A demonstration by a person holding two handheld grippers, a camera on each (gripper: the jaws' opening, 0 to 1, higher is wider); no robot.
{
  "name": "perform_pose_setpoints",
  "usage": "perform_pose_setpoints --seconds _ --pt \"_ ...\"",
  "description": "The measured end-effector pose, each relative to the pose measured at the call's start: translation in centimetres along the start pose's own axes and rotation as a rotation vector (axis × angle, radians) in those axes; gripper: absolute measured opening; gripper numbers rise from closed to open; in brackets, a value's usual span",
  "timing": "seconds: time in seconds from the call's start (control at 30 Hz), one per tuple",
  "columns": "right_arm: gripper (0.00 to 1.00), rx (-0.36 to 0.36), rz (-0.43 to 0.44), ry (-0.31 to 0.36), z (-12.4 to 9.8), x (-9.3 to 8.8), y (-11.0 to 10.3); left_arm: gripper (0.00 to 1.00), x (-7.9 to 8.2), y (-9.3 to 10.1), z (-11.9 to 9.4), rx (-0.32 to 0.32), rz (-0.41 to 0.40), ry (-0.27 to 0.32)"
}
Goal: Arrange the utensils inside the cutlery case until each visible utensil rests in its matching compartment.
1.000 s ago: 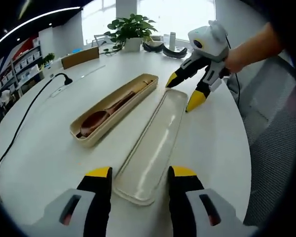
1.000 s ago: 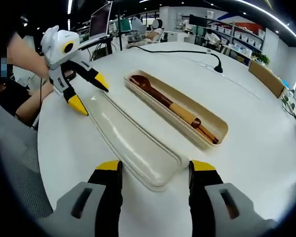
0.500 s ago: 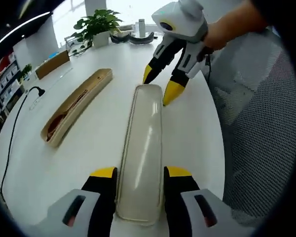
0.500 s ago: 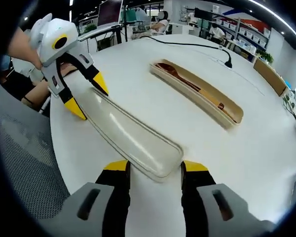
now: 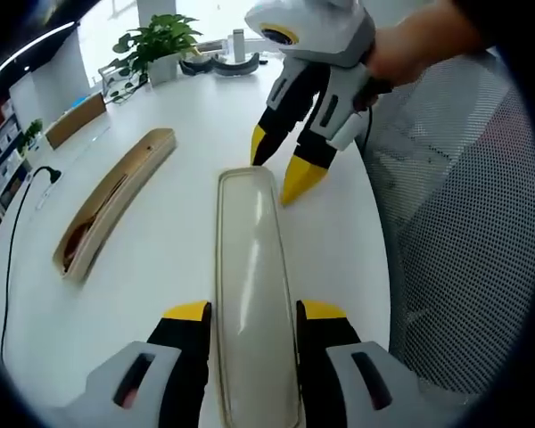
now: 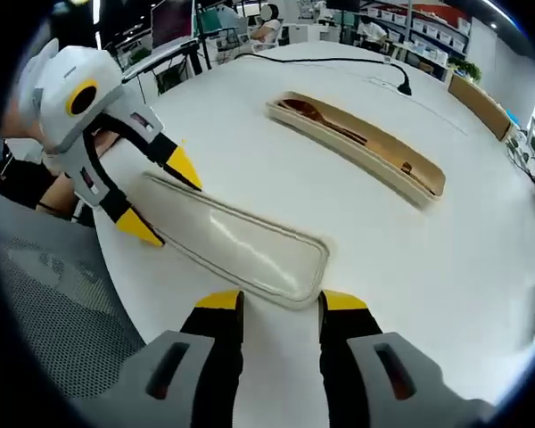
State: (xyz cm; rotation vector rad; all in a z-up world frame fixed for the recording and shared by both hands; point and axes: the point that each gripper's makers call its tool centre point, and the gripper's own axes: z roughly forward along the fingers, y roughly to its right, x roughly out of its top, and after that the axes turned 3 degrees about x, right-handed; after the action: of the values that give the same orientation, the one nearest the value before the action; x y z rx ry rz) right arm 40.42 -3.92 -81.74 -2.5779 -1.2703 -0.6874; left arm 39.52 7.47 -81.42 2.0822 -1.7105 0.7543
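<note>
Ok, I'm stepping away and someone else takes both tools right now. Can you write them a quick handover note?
Left tool: open, jaws either side of one end of the lid, not clamped.
Right tool: open, jaws at the lid's other end.
Lid lies flat on the white table, apart from the case.
Case holds the wooden spoon and other utensils.
Done: utensils sit in the case.
Left: grip the lid at both ends, probably set it on the case.

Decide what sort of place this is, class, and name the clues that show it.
Probably an open-plan office or showroom. The work is on a round white table; behind it stand desks with a monitor, shelving and seated people, and a potted plant sits at the table's far edge.
</note>
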Motion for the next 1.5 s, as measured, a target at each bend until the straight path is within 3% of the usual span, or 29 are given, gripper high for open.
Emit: perform_pose_setpoints --seconds 0.03,0.07,0.13,0.23,0.33,0.43,0.5,0.53,0.63,0.8,0.93,1.03,1.2,1.23,1.3,1.33,1.37,1.47,1.5 --pt "0.40 -0.037 -0.047 0.052 -0.1 0.8 0.3 0.38 0.0 -0.1 0.0 -0.014 -0.015 0.001" --pt "0.48 -0.059 -0.155 0.054 -0.3 1.0 0.6 0.38 0.0 0.1 -0.1 -0.029 0.029 0.007" --pt "0.57 -0.012 -0.231 0.057 -0.1 1.4 -0.4 0.38 -0.1 0.2 0.0 -0.055 0.059 0.008" --pt "0.54 0.046 -0.342 0.061 0.3 1.9 -1.5 0.38 -0.2 0.2 -0.1 -0.098 0.118 -0.003" --pt "0.54 0.122 -0.293 0.034 0.7 1.9 -1.7 0.38 -0.5 0.5 -0.2 -0.143 0.194 -0.024" --pt "0.47 0.196 -0.308 0.032 0.9 2.0 -2.3 0.38 -0.5 0.4 -0.2 -0.147 0.192 -0.021" --pt "0.39 0.299 -0.277 -0.003 0.9 1.3 -3.7 0.39 -0.5 0.4 -0.1 -0.147 0.189 -0.014" --pt "0.39 0.265 -0.342 0.006 0.8 1.7 -2.9 0.39 -0.5 0.4 -0.1 -0.142 0.183 -0.011" --pt "0.37 0.309 -0.310 -0.031 0.5 1.5 -2.8 0.41 -0.4 0.3 -0.1 -0.127 0.169 -0.009" --pt "0.37 0.520 -0.013 -0.043 -0.2 2.1 -3.5 0.44 -0.3 0.0 0.0 -0.119 0.146 -0.028" --pt "0.37 0.560 0.057 -0.022 -0.6 1.9 -4.0 0.38 -0.2 -0.2 0.0 -0.144 0.165 -0.049" --pt "0.37 0.525 -0.026 0.016 -0.6 1.6 -4.5 0.38 -0.3 -0.5 -0.2 -0.180 0.207 -0.058" --pt "0.54 0.424 -0.327 0.029 -0.6 0.4 -6.0 0.38 0.0 -0.7 -0.3 -0.224 0.157 -0.062" --pt "0.52 0.347 -0.425 0.023 -0.1 0.2 -5.4 0.38 0.0 -0.7 -0.3 -0.233 0.153 -0.062" --pt "0.40 0.283 -0.476 0.010 0.1 0.2 -4.6 0.38 0.0 -0.7 -0.3 -0.248 0.145 -0.063" --pt "0.35 0.325 -0.392 0.048 0.2 0.5 -5.3 0.38 -0.1 -0.5 -0.4 -0.255 0.155 -0.066" --pt "0.35 0.316 -0.284 0.056 0.4 0.8 -5.0 0.38 -0.2 -0.6 -0.3 -0.248 0.171 -0.070" --pt "0.35 0.404 -0.166 0.090 -0.1 1.2 -4.8 0.37 -0.3 -0.6 -0.1 -0.219 0.256 -0.079" --pt "0.35 0.459 -0.031 0.090 -0.5 1.4 -5.0 0.35 -0.5 -0.7 -0.1 -0.203 0.323 -0.085"
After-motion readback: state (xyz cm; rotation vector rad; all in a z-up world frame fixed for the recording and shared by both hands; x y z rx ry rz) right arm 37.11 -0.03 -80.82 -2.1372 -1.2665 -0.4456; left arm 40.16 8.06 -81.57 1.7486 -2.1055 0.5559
